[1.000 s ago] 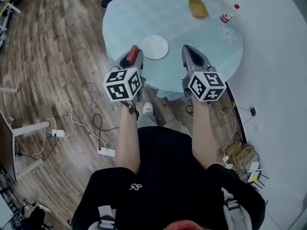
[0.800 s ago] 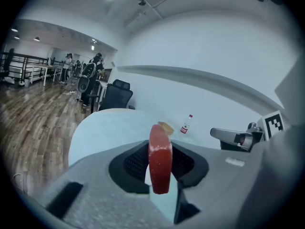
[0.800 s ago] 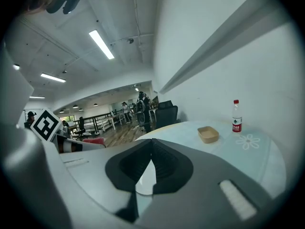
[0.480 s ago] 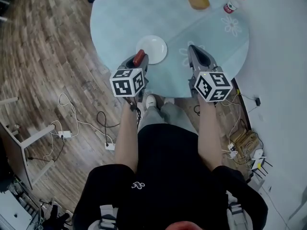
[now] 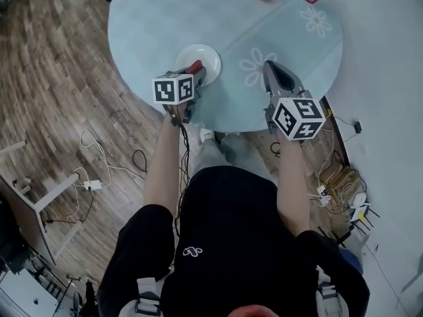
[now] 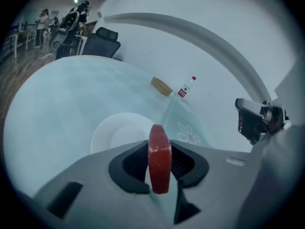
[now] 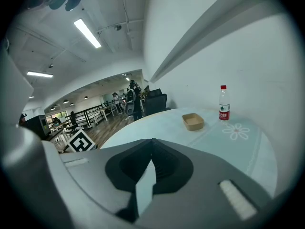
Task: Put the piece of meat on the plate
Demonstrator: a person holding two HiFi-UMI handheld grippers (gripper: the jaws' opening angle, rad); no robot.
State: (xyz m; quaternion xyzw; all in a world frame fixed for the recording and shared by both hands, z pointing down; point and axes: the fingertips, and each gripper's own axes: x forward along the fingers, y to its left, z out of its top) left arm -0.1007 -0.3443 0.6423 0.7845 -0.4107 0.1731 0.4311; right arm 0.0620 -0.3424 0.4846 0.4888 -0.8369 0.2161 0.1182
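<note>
- meat (image 6: 158, 157), where is it?
- clamped upright in the left gripper (image 5: 195, 71), over the plate's (image 5: 187, 53) near rim.
- and the right gripper (image 5: 271, 67)?
- closed on nothing, above the table (image 5: 145, 25).

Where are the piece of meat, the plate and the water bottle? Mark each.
piece of meat (image 6: 159, 156), left gripper view, middle of its red edge.
plate (image 6: 114, 136), left gripper view, bare white centre.
water bottle (image 7: 224, 113), right gripper view, its red label.
</note>
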